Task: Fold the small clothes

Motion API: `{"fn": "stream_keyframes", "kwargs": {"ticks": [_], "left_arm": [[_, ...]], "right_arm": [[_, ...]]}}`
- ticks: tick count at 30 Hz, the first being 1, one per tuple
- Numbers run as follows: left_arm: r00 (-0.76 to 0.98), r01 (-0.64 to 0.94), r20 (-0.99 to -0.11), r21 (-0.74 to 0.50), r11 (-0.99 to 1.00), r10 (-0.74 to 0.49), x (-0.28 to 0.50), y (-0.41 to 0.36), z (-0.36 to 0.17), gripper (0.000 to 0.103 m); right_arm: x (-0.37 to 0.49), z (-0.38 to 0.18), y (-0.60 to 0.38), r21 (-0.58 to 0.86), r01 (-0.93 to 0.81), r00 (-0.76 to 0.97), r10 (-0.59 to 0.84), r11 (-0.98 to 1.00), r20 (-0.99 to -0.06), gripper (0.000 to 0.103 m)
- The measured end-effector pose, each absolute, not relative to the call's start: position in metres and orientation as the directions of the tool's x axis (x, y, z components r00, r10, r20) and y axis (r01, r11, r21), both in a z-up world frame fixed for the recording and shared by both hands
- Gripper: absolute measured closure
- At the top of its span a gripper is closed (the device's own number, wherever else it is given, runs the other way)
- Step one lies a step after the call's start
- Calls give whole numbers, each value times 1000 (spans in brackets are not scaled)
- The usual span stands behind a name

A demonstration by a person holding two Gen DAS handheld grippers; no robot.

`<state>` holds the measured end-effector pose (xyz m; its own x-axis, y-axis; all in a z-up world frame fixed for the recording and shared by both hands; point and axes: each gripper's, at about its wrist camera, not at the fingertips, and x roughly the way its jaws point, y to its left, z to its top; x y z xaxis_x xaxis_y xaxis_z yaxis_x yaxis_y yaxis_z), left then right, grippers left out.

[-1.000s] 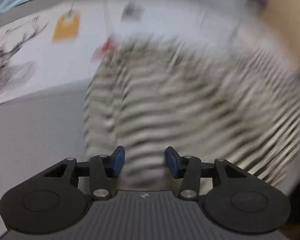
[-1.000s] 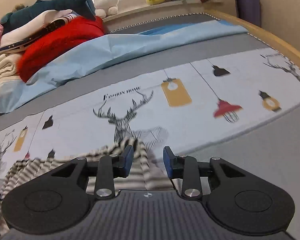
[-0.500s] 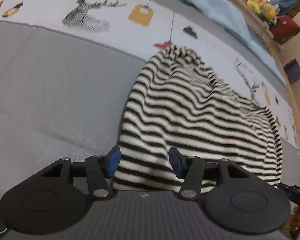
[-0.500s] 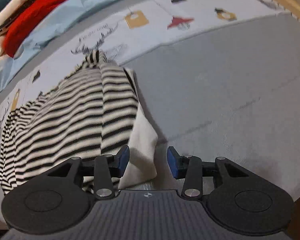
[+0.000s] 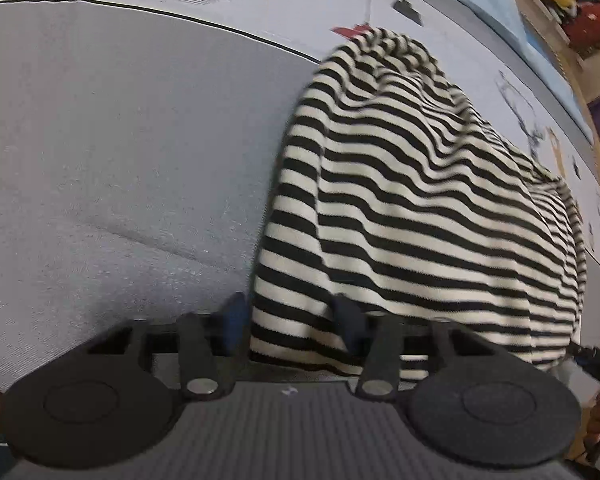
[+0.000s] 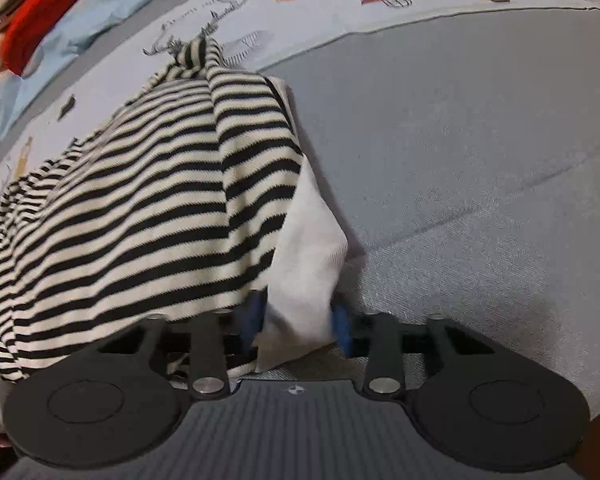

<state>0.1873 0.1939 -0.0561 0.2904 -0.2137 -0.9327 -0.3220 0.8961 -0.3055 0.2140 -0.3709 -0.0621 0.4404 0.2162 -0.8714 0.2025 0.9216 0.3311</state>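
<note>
A knit top (image 5: 420,208) in black and cream stripes, with a plain white ribbed inner layer, lies rumpled on the grey textured bed (image 5: 120,160), near its printed border. Half a second ago the jaws stood wider. Now the left hand-held gripper (image 5: 288,320) is closing around the striped hem, the right hand-held gripper (image 6: 298,320) around the white corner; contact looks likely, though blur hides it.

Even soft indoor light, slight motion blur, heavy fisheye bending at edges, faint shadows w/o glare.
</note>
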Motion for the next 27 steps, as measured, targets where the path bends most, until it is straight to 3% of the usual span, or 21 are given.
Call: {"fn": "stream_keyframes", "kwargs": {"ticks": [1,2,7,9,13,17,20,21,23,27], "left_arm": [[296,-302,-927,-318,898,-229,186,193,-55,95],[312,-286,-921,-324,902,-232,185,193,-52,98],[479,-251,-847,-385,888,-231,165,206,-20,100],[479,-253,-854,-357,899,-204,156,211,-16,100],[260,-271,-955,-212,939,-141,152,206,-50,102],[266,-233,-958,-176,956,-112,150,198,-48,101],[290,-264,-955,-147,953,-66,147,201,-41,94],[301,-268,-953,-125,955,-40,147,200,-39,83],[344,-259,-939,-113,959,-17,146,197,-31,72],[448,-204,-892,-169,964,-61,147,180,-10,71]], "right_arm": [[213,-59,-372,341,195,455,223,920,-862,84],[210,-55,-375,361,192,474,236,913,-848,86],[184,-23,-415,573,226,651,316,788,-690,90],[172,-14,-422,594,197,685,324,780,-652,90],[175,-39,-414,456,213,532,289,864,-796,91],[180,-58,-403,353,211,424,240,911,-873,91],[180,-53,-401,346,221,433,226,912,-873,90],[180,-50,-401,345,225,437,222,911,-872,88],[176,-41,-400,306,229,459,174,924,-871,83],[168,-13,-394,191,225,606,16,955,-795,75]]}}
